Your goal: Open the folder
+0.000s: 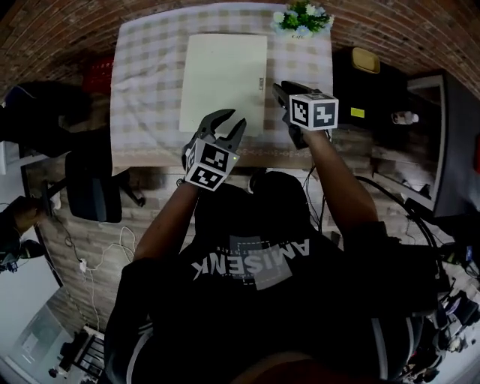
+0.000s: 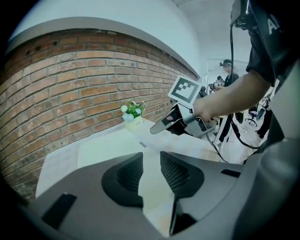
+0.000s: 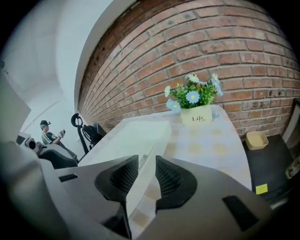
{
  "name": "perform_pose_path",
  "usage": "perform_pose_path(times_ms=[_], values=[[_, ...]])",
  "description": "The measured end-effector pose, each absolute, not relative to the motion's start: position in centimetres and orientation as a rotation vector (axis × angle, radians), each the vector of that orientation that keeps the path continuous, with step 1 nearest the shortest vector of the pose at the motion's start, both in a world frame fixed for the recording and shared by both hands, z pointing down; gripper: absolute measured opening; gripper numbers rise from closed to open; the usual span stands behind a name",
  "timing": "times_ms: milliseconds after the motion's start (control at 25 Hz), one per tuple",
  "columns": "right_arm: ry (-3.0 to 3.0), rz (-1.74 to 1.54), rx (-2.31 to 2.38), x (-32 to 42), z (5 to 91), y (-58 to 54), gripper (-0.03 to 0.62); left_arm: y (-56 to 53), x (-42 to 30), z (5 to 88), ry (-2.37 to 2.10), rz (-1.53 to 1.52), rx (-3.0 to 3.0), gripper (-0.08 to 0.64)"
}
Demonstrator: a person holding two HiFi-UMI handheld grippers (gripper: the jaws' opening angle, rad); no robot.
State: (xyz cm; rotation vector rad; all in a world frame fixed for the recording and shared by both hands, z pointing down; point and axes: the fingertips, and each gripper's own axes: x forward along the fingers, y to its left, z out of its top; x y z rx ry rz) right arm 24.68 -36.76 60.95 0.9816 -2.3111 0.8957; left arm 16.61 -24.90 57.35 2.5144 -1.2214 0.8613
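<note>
Folder still closed. The pale cream rectangular folder (image 1: 223,75) lies flat in the middle of the table with the beige-and-white checked cloth (image 1: 146,90), long side running away from me. Its right edge carries a small dark clasp, facing the right claw.

Left gripper (image 1: 229,124) sits over the folder's near edge in the head view. In its own view (image 2: 151,157) the jaws are spread with only a narrow gap, nothing between the ribbed pads, just the folder's surface (image 2: 110,146) showing beyond them. I can't tell if it touches the folder; it looks clear of it.

Right gripper (image 1: 279,91) is just beside the folder's right edge, about level with the clasp. In its own view (image 3: 147,162) the jaws are also apart and empty, and the folder's right edge (image 3: 140,140) runs up through the gap. No pad is pressing on anything.

The left gripper view also shows the right gripper (image 2: 158,128) hanging above the cloth, tip pointed down.

A white pot of blue and white flowers (image 1: 302,19) stands at the far right corner of the table, against the brick wall (image 3: 225,51), well apart from the folder.
</note>
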Motion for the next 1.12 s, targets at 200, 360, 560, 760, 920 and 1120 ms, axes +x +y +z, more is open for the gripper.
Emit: perform_pose_path(times_ms=[200, 360, 560, 760, 920, 1120], values=[[-2.292, 0.963, 0.913, 23.5, 63.8, -37.7, 0.143, -24.3, 17.3, 59.6, -1.206, 0.976, 2.511, 0.142], [-2.301, 1.004, 0.864, 22.4, 64.8, -38.3, 0.143, -23.6, 17.7, 61.0, -1.191, 1.018, 2.495, 0.156], [-2.278, 1.074, 0.836, 22.1, 66.0, -38.3, 0.141, -23.2, 18.1, 61.9, -1.167, 1.052, 2.487, 0.168], [-2.271, 1.109, 0.814, 22.3, 66.3, -38.4, 0.149, -22.7, 18.9, 62.6, -1.121, 1.122, 2.521, 0.18], [-2.27, 1.11, 0.798, 22.2, 66.4, -38.3, 0.152, -22.1, 19.6, 63.4, -1.051, 1.275, 2.58, 0.227], [-2.279, 1.111, 0.8, 22.3, 66.5, -38.4, 0.155, -21.7, 20.9, 64.6, -0.96, 1.538, 2.673, 0.255]])
